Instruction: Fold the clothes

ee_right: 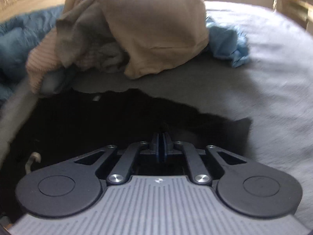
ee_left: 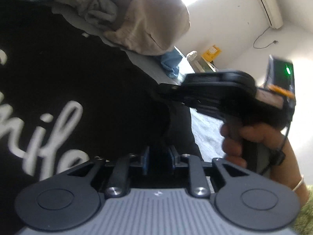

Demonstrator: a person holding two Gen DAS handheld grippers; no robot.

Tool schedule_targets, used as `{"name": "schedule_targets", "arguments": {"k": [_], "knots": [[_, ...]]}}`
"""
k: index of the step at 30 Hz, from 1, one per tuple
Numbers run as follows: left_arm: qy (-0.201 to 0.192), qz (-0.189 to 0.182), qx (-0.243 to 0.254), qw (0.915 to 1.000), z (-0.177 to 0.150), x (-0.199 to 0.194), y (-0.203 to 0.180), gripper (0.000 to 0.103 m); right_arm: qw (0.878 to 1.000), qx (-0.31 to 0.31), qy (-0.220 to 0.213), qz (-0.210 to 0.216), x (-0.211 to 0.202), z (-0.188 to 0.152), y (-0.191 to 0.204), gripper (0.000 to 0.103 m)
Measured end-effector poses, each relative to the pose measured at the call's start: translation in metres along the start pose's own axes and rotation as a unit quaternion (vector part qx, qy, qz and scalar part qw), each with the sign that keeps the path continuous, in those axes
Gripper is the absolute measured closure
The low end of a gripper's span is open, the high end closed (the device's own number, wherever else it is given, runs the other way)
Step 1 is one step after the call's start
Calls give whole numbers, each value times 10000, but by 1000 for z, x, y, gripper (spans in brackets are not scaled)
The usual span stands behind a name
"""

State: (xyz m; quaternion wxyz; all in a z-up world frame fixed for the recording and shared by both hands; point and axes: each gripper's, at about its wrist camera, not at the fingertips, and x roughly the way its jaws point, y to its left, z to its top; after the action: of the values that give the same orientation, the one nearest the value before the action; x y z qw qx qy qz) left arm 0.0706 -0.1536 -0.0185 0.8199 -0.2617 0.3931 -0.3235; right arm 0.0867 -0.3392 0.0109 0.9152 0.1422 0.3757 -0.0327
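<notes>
Black shirt (ee_right: 82,121) flat on bed (ee_right: 264,78), running left of right hand-held gripper (ee_right: 162,137), nearly shut pinching its edge; left hand-held gripper (ee_left: 160,154) narrowly apart over it.

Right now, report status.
Left gripper open, empty. Right gripper nearly shut over black shirt; grip unclear. Unfolded pile behind it.

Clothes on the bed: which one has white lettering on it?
The black garment spread flat nearest both grippers; the beige top and blue cloth behind it are plain.
</notes>
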Motion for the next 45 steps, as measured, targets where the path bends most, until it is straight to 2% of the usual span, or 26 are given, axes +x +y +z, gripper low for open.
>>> {"name": "schedule_targets", "arguments": {"k": [4, 5, 7, 8, 10, 13, 15, 17, 21, 24, 28, 32, 40, 43, 45], "knots": [[-223, 134, -18, 9997, 15, -16, 8, 62, 9964, 644, -384, 399, -33, -2, -19, 93], [-261, 169, -28, 9995, 18, -19, 9, 57, 9958, 725, -411, 391, -45, -4, -23, 93], [-364, 214, -26, 9991, 27, -22, 10, 55, 9952, 816, -441, 297, -66, -10, -32, 93], [-381, 206, 39, 9991, 32, -20, 8, 51, 9955, 810, -430, 235, -77, -15, -35, 91], [-279, 241, 334, 9988, 41, -10, -2, 41, 9964, 769, -316, 186, -92, -29, -40, 91], [43, 382, 957, 9947, 54, 18, -19, 38, 9962, 832, -172, 166, -101, -54, -45, 91], [135, 621, 1167, 9911, 61, 37, -25, 39, 9963, 835, -132, 147, -103, -71, -45, 91], [145, 755, 1305, 9885, 67, 51, -28, 40, 9985, 508, -199, 94, -101, -79, -36, 91], [179, 873, 1141, 9895, 77, 66, -23, 50, 9991, -275, -322, -40, -98, -93, -15, 91], [195, 828, 1202, 9891, 80, 73, -21, 56, 9875, -1479, -373, -404, -92, -96, 20, 88], [224, 676, 1215, 9900, 80, 79, -16, 60, 9688, -2383, -283, -614, -73, -99, 54, 76], [224, 538, 1037, 9929, 83, 85, -11, 59, 9629, -2587, -153, -752, -51, -98, 63, 75], [199, 549, 970, 9936, 86, 93, -10, 60, 9764, -2102, -41, -504, -36, -89, 60, 72], [158, 605, 1032, 9927, 84, 94, -11, 66, 9794, -1977, -47, -410, -39, -92, 61, 67], [132, 664, 1077, 9919, 83, 95, -11, 78, 9804, -1934, -3, -371, -38, -96, 60, 63]]}}
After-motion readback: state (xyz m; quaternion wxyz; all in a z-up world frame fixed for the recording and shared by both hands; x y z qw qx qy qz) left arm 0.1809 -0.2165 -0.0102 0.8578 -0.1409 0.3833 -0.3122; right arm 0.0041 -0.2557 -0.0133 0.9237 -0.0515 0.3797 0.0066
